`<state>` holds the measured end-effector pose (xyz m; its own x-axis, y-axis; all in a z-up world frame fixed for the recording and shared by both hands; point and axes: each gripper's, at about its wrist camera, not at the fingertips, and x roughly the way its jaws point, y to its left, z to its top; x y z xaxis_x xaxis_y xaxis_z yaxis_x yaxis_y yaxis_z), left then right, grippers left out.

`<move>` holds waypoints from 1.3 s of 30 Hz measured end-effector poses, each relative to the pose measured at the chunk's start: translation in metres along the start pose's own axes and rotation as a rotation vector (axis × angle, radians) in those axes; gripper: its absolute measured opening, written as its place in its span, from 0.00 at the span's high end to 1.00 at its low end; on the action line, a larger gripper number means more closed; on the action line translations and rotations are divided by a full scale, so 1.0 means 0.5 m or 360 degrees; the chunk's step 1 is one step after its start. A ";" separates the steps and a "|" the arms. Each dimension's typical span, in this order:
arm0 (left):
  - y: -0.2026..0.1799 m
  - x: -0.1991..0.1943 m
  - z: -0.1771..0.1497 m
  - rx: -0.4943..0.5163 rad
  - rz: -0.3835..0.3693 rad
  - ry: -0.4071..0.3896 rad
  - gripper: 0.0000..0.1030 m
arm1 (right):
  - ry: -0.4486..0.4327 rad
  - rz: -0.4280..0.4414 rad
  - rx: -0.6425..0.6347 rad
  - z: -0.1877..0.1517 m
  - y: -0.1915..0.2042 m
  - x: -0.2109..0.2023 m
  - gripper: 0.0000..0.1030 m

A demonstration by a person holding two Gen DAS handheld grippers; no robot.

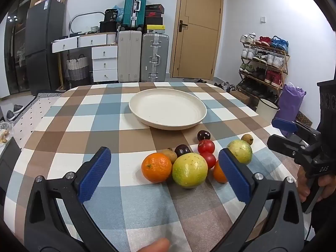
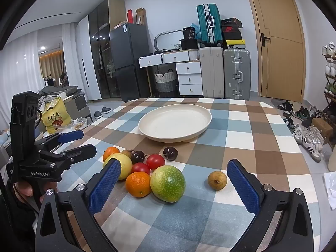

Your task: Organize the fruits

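Several fruits lie clustered on the checked tablecloth in front of an empty cream plate [image 1: 168,126] [image 2: 174,139]. Among them are an orange [image 1: 156,167] [image 2: 138,183], a big yellow-green fruit [image 1: 189,170], a greener one [image 2: 168,183], two red tomatoes [image 2: 155,161], two dark plums [image 1: 203,135] and a small brown fruit [image 2: 217,180] that sits apart to the right. My left gripper [image 1: 163,151] [image 2: 87,140] hovers open just short of the cluster, holding nothing. My right gripper [image 2: 173,162] [image 1: 279,132] is likewise open and empty, with the green fruit and the brown fruit ahead between its fingers.
The round table's edge curves away on both sides. Past it lie shoes and a shoe rack [image 1: 264,63] on the right, suitcases [image 1: 154,56] and drawers at the back. A yellow bag [image 2: 55,115] sits on the left. A hand grips each gripper's handle.
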<state>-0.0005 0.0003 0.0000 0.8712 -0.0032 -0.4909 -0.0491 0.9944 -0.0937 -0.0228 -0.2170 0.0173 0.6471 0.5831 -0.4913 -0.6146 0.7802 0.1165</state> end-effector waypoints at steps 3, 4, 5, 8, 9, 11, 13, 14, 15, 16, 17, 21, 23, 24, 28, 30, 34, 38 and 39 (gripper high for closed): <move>-0.002 -0.003 -0.001 0.0004 0.0006 0.0001 0.01 | -0.0005 0.0001 -0.0002 0.000 0.000 0.000 0.00; 0.000 -0.001 -0.001 -0.0012 0.0001 0.0013 0.01 | -0.0006 0.0003 -0.0002 0.000 0.000 0.000 0.00; 0.000 -0.001 -0.001 -0.0009 0.0002 0.0013 0.01 | -0.0006 0.0005 -0.0003 0.000 0.000 0.000 0.00; -0.004 -0.005 -0.002 0.0005 0.0004 0.0010 0.01 | -0.0009 0.0007 -0.0005 0.000 0.001 -0.002 0.00; 0.001 0.000 0.001 -0.0022 -0.0003 0.0020 0.01 | -0.0010 0.0007 -0.0006 -0.001 0.002 -0.003 0.00; 0.002 -0.001 0.001 -0.0021 -0.0003 0.0016 0.01 | 0.0003 0.0001 0.0003 0.000 -0.002 0.003 0.00; 0.008 0.007 0.001 -0.0019 0.0002 0.0019 0.01 | 0.0004 0.0000 0.0006 0.000 -0.003 0.003 0.00; 0.008 0.007 0.001 -0.0018 0.0002 0.0018 0.01 | 0.0004 -0.0001 0.0008 0.000 -0.004 0.003 0.00; 0.007 0.007 0.001 -0.0016 0.0003 0.0018 0.01 | 0.0003 0.0000 0.0003 0.000 -0.002 0.002 0.00; 0.007 0.007 0.001 -0.0016 0.0004 0.0018 0.01 | 0.0003 0.0000 0.0003 0.000 -0.002 0.002 0.00; 0.008 0.007 0.001 -0.0015 0.0002 0.0018 0.01 | 0.0003 0.0000 0.0003 0.000 -0.002 0.001 0.00; 0.008 0.007 0.001 -0.0014 0.0002 0.0018 0.01 | 0.0003 0.0001 0.0003 0.000 -0.002 0.001 0.00; 0.009 0.008 0.001 -0.0014 0.0003 0.0018 0.01 | 0.0003 0.0000 0.0004 0.000 -0.002 0.001 0.00; 0.008 0.007 0.001 -0.0013 0.0002 0.0018 0.01 | 0.0004 0.0000 0.0004 0.000 -0.002 0.001 0.00; 0.008 0.007 0.001 -0.0013 0.0002 0.0018 0.01 | 0.0004 0.0000 0.0004 0.000 -0.003 0.000 0.00; 0.008 0.007 0.001 -0.0013 0.0003 0.0019 0.01 | 0.0004 0.0001 0.0003 0.000 -0.003 0.000 0.00; 0.008 0.007 0.001 -0.0012 0.0002 0.0018 0.01 | 0.0004 0.0001 0.0005 0.000 -0.002 0.000 0.00; 0.009 0.008 0.001 -0.0012 0.0003 0.0018 0.01 | 0.0005 0.0000 0.0005 0.000 -0.002 0.000 0.00; 0.008 0.007 0.001 -0.0012 0.0002 0.0018 0.01 | 0.0004 0.0000 0.0005 0.000 -0.002 0.000 0.00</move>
<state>0.0027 0.0044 -0.0018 0.8655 -0.0030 -0.5009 -0.0541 0.9936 -0.0993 -0.0220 -0.2178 0.0170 0.6460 0.5822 -0.4937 -0.6130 0.7811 0.1191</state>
